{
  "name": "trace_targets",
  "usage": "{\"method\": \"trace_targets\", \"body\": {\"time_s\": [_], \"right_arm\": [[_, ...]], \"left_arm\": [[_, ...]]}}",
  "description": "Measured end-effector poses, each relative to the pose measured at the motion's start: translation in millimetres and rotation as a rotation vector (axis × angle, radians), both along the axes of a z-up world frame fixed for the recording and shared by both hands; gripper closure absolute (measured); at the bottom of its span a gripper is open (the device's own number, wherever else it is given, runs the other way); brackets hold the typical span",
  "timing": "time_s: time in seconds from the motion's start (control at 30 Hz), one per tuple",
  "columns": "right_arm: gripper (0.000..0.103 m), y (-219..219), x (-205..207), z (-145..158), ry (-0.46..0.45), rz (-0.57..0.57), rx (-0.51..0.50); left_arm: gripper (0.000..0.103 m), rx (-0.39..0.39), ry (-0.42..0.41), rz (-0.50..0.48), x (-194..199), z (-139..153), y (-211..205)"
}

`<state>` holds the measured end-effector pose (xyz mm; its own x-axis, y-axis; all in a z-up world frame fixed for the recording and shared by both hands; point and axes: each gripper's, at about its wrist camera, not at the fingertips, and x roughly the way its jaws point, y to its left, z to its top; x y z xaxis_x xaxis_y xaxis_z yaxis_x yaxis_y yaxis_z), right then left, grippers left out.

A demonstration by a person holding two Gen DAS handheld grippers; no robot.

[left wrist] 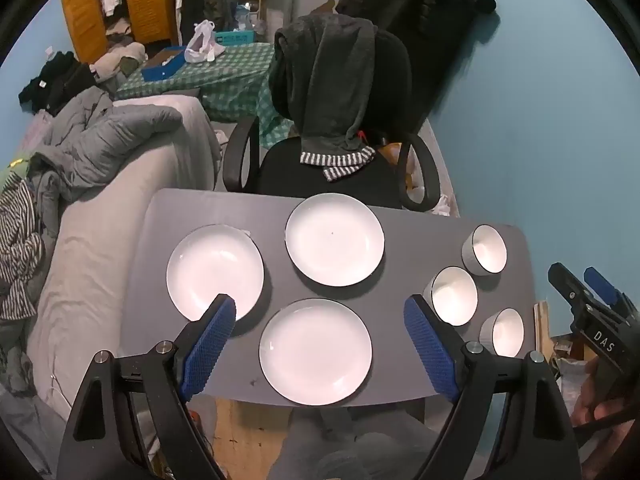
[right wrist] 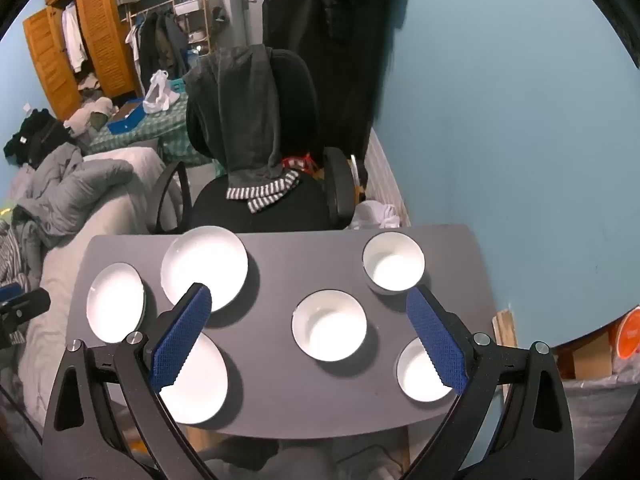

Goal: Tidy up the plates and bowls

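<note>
Three white plates lie apart on the grey table (left wrist: 264, 212): a left plate (left wrist: 215, 270), a far plate (left wrist: 334, 239) and a near plate (left wrist: 315, 351). Three white bowls stand in a line on the right: a far bowl (left wrist: 485, 249), a middle bowl (left wrist: 454, 295) and a near bowl (left wrist: 505, 332). My left gripper (left wrist: 320, 312) is open and empty above the near plate. My right gripper (right wrist: 310, 300) is open and empty above the middle bowl (right wrist: 329, 325); it also shows in the left wrist view (left wrist: 588, 284) beyond the table's right edge.
A black office chair (left wrist: 340, 152) draped with a dark hoodie stands behind the table. A bed (left wrist: 100, 216) with grey bedding runs along the left. A blue wall (left wrist: 540, 140) is on the right. Boxes (right wrist: 592, 356) sit on the floor at right.
</note>
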<state>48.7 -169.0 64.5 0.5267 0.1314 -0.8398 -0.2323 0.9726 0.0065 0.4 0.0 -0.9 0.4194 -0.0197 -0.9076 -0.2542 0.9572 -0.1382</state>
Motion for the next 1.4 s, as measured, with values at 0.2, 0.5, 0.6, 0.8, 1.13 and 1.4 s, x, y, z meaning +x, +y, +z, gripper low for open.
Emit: {"method": "trace_targets", "body": {"time_s": [0.2,0.5,0.6,0.8,1.13,1.4], "right_arm": [[0.006,-1,2,-1,0.002,0.000,0.005],[0.006,-3,1,-1,0.004,0.001,0.009],[0.006,0,3,-5,0.006,0.003,0.009],[0.006,0,-2,-5,0.003,0.006,0.009],[0.006,0,1,-5,0.009,0.005,0.012],[0.006,1,-1,-4,0.008,0.008,0.011]], "left_arm": [[0.016,0.003,-0.020,0.016,-1,4,5],[0.016,0.007,-0.017,0.038,-3,2,1],[0.016,0.000,-0.020,0.044,-3,1,1],[0.016,-0.001,-0.024,0.044,-1,2,2],[0.016,0.004,-0.034,0.036,-3,4,1],[0.016,0.002,-0.037,0.037,-3,3,1]]}}
